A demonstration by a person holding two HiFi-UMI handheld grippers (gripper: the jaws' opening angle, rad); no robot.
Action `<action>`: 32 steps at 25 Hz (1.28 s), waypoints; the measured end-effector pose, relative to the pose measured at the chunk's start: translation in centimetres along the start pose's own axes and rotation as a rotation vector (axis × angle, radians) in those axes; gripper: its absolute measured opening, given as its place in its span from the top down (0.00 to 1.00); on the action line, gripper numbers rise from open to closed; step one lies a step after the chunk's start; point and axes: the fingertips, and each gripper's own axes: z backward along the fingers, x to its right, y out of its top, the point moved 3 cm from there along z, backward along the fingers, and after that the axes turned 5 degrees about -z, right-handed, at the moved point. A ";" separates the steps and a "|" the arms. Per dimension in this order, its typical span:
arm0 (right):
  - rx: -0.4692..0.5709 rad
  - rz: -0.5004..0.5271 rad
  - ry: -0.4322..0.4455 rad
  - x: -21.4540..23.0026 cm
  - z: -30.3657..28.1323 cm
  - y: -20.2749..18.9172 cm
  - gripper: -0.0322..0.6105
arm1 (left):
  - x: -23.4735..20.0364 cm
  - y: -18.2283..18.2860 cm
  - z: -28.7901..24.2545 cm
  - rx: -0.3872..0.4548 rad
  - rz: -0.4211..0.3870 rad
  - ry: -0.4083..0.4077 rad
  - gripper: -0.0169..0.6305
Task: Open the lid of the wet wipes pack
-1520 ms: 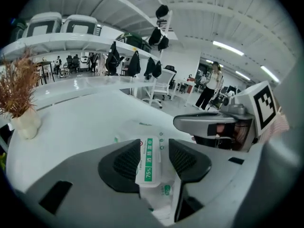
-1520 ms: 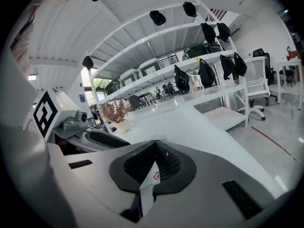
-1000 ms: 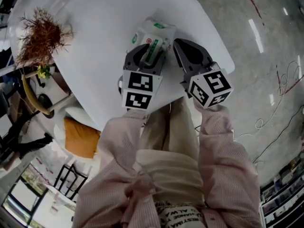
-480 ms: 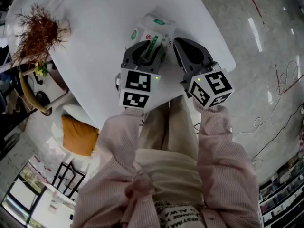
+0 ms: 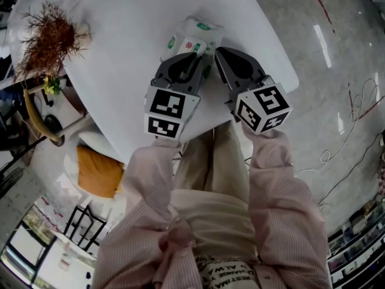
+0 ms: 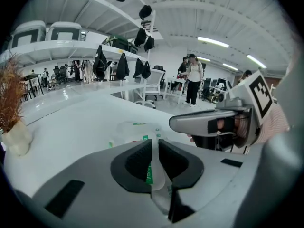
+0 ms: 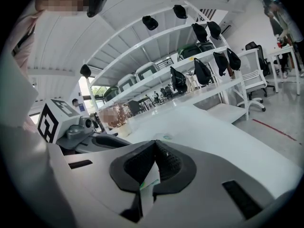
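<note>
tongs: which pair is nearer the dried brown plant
The left tongs, on the dried brown plant's side of the white-and-green wet wipes pack, jaws having just been closing on it; the right tongs grip its far side.

Beyond the fingers, the white tabletop runs toward white shelving hung with dark bags. Farther off to their right stands a white office chair under ceiling strip lights. Left of the fingers sits a dried plant. The floor is glossy grey, strewn with cables.
</note>
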 end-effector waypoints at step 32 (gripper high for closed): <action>-0.227 0.232 -0.079 -1.0 -2.5 -3.1 0.95 | -1.2 0.2 2.2 0.090 0.154 0.006 0.97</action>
